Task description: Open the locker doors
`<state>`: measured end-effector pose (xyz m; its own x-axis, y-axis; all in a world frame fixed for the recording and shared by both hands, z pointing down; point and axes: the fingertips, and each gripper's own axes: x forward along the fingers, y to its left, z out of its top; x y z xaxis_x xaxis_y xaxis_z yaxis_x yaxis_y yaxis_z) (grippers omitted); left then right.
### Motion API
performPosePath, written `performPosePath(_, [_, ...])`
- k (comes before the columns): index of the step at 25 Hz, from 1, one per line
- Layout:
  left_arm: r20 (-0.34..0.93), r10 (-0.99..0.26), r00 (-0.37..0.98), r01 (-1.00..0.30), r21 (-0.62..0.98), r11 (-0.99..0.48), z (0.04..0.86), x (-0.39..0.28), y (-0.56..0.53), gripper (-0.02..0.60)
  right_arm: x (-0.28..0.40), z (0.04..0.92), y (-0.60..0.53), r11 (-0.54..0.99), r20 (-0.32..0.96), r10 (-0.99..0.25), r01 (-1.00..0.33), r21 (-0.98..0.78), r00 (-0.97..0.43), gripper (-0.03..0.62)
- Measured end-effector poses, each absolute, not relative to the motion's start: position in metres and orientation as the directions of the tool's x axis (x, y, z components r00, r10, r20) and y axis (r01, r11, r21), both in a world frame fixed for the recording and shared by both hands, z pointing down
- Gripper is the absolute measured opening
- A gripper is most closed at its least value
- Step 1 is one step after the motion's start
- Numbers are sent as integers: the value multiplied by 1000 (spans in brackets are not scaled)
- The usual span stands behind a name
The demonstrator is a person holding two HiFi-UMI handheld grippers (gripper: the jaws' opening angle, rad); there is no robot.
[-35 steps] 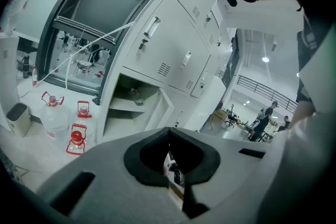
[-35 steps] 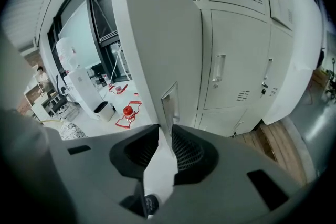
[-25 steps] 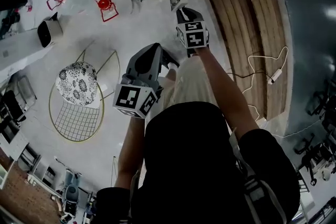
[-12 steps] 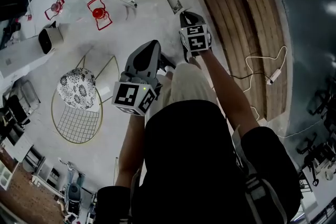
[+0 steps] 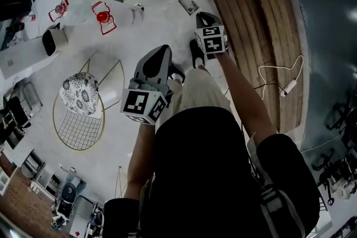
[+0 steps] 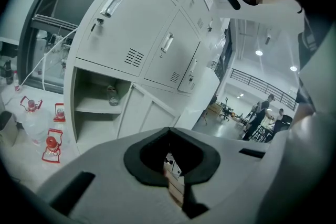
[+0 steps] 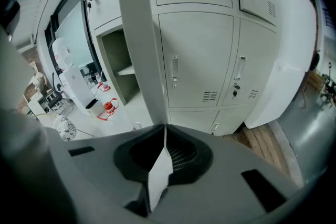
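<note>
Open grey metal locker door (image 7: 139, 34) centre. Shelved open compartment (image 7: 118, 66) left of it, closed grey locker doors (image 7: 197, 60) right. Wooden plank platform (image 5: 262, 25) below lockers, far right.

Floor: pale, glossy (image 5: 146, 30).
Right: wooden plank platform (image 5: 262, 19), white cable (image 5: 288, 85) across it.
Left: wire chair (image 5: 78, 128), patterned cushion (image 5: 81, 93).
Light: ceiling lamps (image 6: 259, 52).

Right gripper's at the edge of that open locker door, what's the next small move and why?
Probably let the pinch finish, then swing the door a bit wider. The jaws of the right gripper are closing with the thin edge of the locker door between them, and the door already stands away from its open compartment, so a short pull should widen it.
</note>
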<state>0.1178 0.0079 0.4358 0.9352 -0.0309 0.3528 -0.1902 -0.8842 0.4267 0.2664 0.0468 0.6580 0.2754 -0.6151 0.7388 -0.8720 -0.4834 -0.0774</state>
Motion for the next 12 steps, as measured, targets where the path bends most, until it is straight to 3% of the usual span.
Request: performPosePath(12, [358,-91,929,-248,424,-871,438,148,24,18,305,656,56,-449,735,-627,-890,-71,258,11])
